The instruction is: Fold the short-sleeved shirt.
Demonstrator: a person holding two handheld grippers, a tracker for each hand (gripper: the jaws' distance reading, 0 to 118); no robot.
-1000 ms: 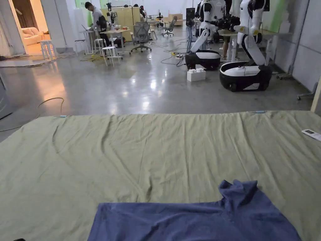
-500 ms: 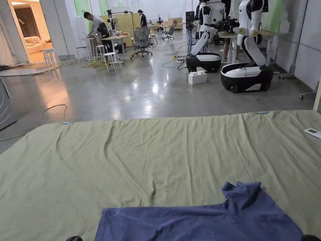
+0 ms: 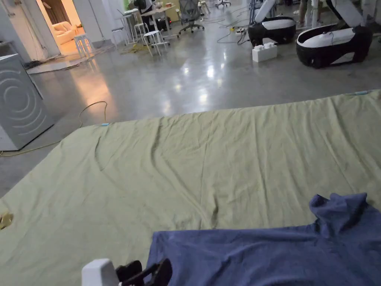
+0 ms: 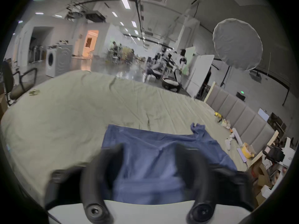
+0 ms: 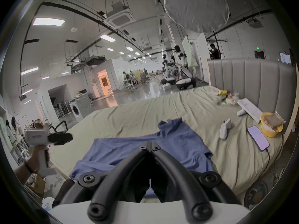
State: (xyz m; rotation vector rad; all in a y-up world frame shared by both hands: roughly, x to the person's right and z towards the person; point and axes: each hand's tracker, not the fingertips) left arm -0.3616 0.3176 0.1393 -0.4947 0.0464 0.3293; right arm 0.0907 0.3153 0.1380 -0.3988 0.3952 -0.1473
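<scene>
Head view now tips lower and off to the left compared with a second ago, so that's the camera moving, not the stuff. What's actually new: the left gripper (image 3: 149,273) has popped up at the near bottom edge, right by the near left corner of the blue short-sleeved shirt (image 3: 268,253). A second ago it wasn't there at all. The shirt itself looks like it hasn't budged. It lies spread out flat on the near side of the bed (image 3: 186,167), one sleeve bunched up at its far right.

Left gripper view shows its jaws wide apart above the blue cloth, nothing between them yet. In the right gripper view the right gripper (image 5: 149,146) has its jaws pressed together at the tips, empty, hovering over the shirt's near edge.

My guess is the fold hasn't started and the left one is lining up for a first grab on the hem or corner.

The bed has a wrinkly green sheet and a padded grey headboard (image 5: 250,82) on the right, with a phone (image 5: 258,137) and a yellow bowl (image 5: 270,127) near it. Beyond: shiny concrete floor, a washing machine (image 3: 18,100) far left, white robots (image 3: 331,41) far right.
</scene>
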